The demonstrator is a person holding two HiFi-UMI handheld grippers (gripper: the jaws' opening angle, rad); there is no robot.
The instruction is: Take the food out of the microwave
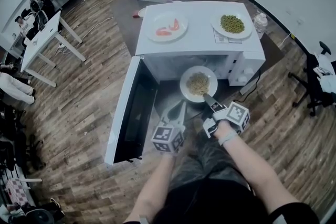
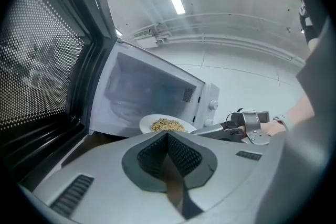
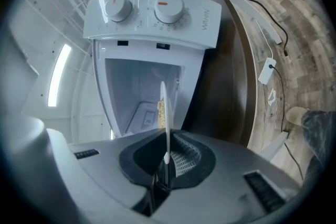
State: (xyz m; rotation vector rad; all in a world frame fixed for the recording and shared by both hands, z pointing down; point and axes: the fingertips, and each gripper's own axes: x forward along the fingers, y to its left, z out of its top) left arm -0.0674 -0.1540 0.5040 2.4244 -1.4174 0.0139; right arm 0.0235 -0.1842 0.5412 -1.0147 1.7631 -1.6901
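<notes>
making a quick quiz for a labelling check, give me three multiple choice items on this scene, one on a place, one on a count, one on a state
1. Where is the plate of green food?
A. on top of the microwave
B. inside the microwave
C. on the floor

2. How many plates stand on top of the microwave?
A. one
B. two
C. four

3. What is the state of the right gripper?
A. open and empty
B. shut on the plate of yellowish food
C. shut on a cup

Answers:
1 A: it sits on the right part of the white top.
2 B: only the plate of red food and the green one are up there.
3 B: the right gripper view shows the plate's rim edge-on, pinched between the jaws, in front of the open cavity.
</notes>
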